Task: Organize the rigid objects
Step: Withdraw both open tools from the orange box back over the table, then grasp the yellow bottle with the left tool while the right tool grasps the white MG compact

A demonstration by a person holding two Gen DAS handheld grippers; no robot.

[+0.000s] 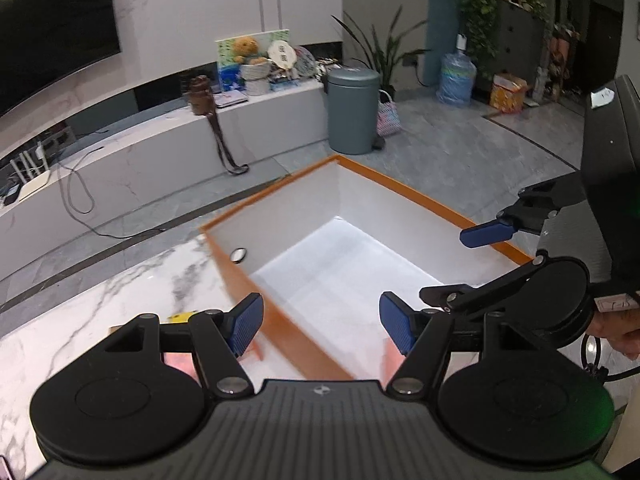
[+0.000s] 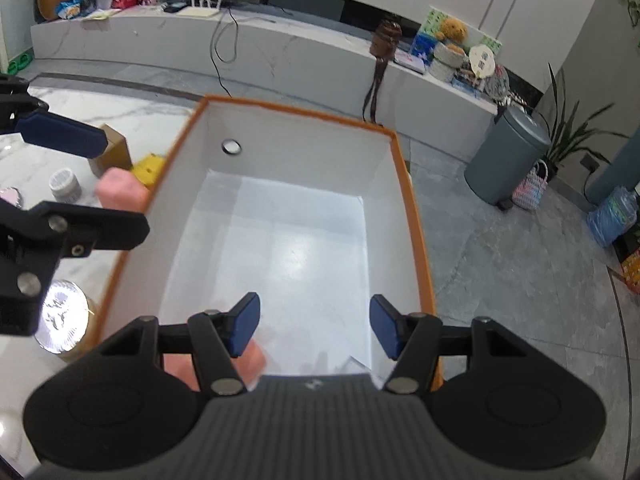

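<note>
An orange box with a white inside [image 1: 404, 188] [image 2: 412, 200] stands open on the marble table. My left gripper [image 1: 322, 328] is open and empty over the box's near left wall. My right gripper [image 2: 314, 330] is open and empty above the box's near end; it also shows in the left wrist view [image 1: 486, 235]. Left of the box lie a pink block [image 2: 120, 192], a yellow object [image 2: 148, 168], a brown carton [image 2: 114, 148], a small white jar [image 2: 64, 184] and a round silver-lidded tin [image 2: 64, 320]. A pink shape [image 2: 248, 360] lies under my right gripper's left finger.
The marble table [image 1: 100, 304] ends near the box's far side. Beyond it are a grey floor, a grey bin [image 1: 352, 110], a low white bench [image 2: 240, 52] with clutter and cables, a water bottle [image 1: 456, 80] and plants.
</note>
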